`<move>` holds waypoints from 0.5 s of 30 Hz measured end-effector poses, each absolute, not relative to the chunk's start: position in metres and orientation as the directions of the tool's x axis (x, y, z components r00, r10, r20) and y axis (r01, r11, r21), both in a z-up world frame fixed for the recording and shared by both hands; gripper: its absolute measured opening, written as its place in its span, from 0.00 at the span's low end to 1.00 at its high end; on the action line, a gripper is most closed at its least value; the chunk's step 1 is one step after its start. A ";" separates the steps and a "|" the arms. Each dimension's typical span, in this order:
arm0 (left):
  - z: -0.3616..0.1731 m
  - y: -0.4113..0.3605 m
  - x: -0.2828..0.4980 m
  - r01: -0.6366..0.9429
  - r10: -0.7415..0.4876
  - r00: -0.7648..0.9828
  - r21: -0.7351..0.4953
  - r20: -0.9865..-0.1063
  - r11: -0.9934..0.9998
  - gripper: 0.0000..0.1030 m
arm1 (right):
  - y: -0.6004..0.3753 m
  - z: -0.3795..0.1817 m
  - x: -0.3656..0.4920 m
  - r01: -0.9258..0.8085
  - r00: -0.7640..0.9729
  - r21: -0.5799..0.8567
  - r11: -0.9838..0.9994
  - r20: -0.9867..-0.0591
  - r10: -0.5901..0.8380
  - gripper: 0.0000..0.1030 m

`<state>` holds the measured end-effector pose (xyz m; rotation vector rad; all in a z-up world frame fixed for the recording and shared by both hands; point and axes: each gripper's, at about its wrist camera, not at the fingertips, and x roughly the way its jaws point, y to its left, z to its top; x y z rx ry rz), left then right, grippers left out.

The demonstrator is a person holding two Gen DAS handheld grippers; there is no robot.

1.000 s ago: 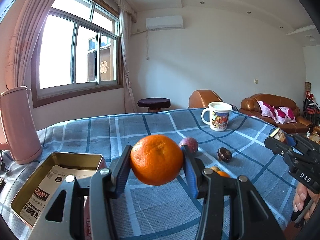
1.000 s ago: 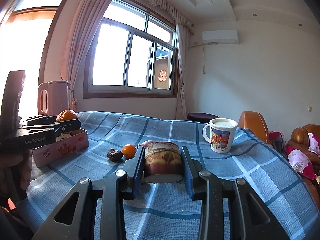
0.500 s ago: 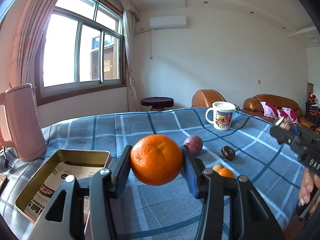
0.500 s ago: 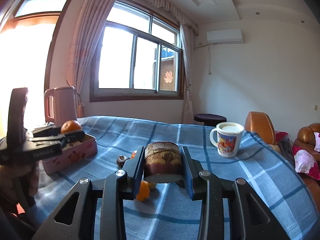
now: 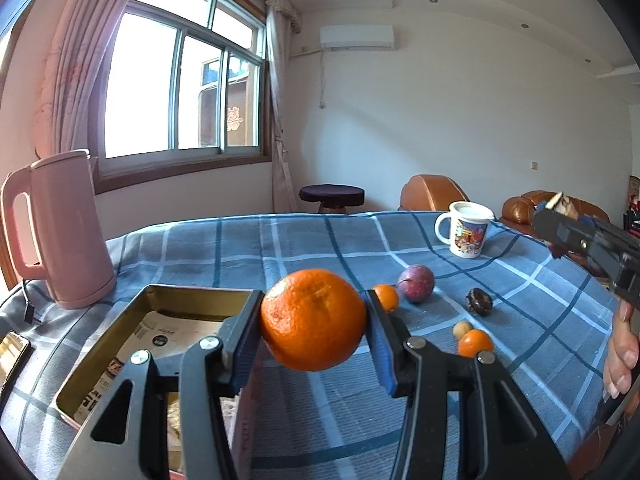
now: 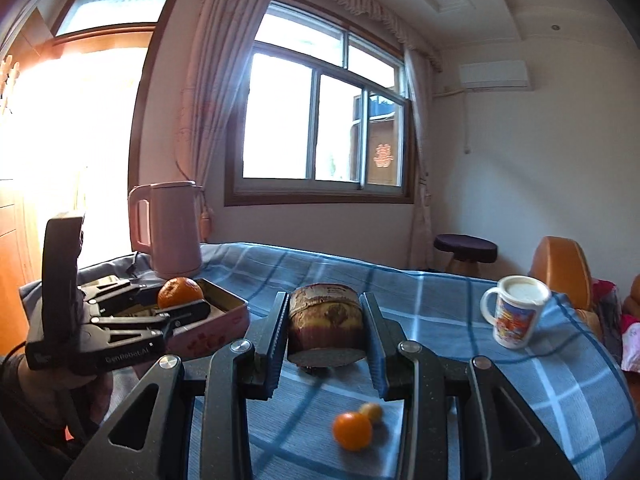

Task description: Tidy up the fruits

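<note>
On the blue checked tablecloth [image 5: 320,240], the open tin box [image 5: 132,336] served as landmark; its near end was hidden behind the left gripper [image 5: 314,320], and the printed sheet inside it was too blurred to read. A pink kettle [image 5: 64,228] stood just behind the box, and a white mug [image 5: 466,230] stood well to its right. The left gripper clamped a large orange [image 5: 314,320] squarely between its pads, lifted clear of the cloth beside the box's right rim. The right gripper [image 6: 326,326], well right of the box, held a brown cut fruit piece [image 6: 326,324] between narrow jaws; its kind could not be determined. In the left wrist view this gripper was cut off by the frame edge, with only fingertips [image 5: 620,356] of the holding hand visible. Right of the box lay a purple fruit [image 5: 416,283], a dark fruit [image 5: 479,301], two small oranges [image 5: 475,343] [image 5: 385,297] and a pale yellow fruit [image 5: 463,328] touching the nearer orange.
</note>
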<state>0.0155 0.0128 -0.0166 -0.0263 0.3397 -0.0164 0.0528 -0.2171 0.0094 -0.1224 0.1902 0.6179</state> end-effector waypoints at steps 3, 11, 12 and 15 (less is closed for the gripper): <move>-0.016 0.023 0.014 -0.012 0.000 0.940 -0.034 -0.340 0.999 0.49 | -0.206 0.017 0.057 -0.613 0.777 -0.051 0.789 -0.221 0.589 0.36; -0.017 0.048 0.014 -0.068 0.045 0.932 -0.051 -0.359 0.996 0.49 | -0.170 0.026 0.065 -0.666 0.732 -0.064 0.743 -0.250 0.634 0.36; -0.017 0.052 0.014 -0.075 0.050 0.931 -0.053 -0.361 0.996 0.49 | -0.165 0.026 0.065 -0.670 0.728 -0.069 0.740 -0.256 0.636 0.36; -0.017 0.061 0.015 -0.104 0.080 0.925 -0.046 -0.372 0.994 0.49 | -0.152 0.026 0.068 -0.684 0.715 -0.081 0.725 -0.272 0.644 0.36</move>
